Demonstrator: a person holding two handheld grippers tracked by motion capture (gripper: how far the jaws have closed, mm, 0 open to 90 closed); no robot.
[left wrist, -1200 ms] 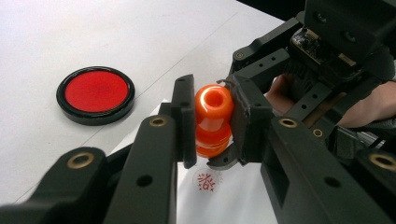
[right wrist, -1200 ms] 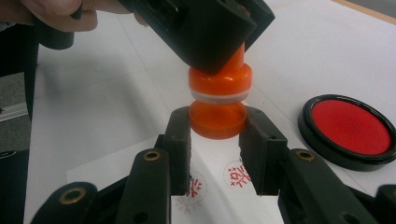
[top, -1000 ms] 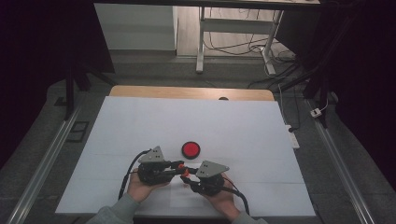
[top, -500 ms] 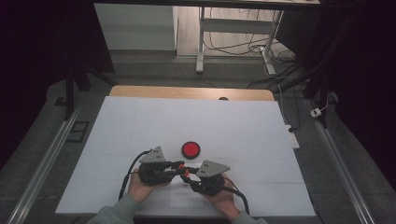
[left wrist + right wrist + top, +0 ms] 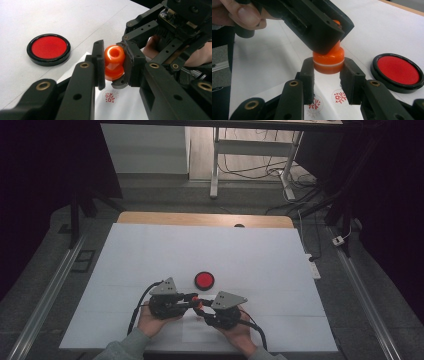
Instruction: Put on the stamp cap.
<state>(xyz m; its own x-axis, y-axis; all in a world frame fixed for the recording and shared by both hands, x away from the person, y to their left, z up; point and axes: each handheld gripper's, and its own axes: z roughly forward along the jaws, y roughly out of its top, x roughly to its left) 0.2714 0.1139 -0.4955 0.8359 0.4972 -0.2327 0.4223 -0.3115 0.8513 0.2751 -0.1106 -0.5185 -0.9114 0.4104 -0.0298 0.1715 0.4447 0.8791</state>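
Both grippers clamp one orange stamp (image 5: 114, 62): my left gripper (image 5: 113, 65) pinches its top, my right gripper (image 5: 327, 75) its base. Ink pad (image 5: 204, 280) sits near, red prints (image 5: 340, 96) on the paper (image 5: 329, 87) below.

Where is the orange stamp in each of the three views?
High view: orange stamp low centre, between both grippers.
Left gripper view: stamp centre, between the fingers.
Right gripper view: stamp centre, above the paper.
Shared landmark: red ink pad beside it.
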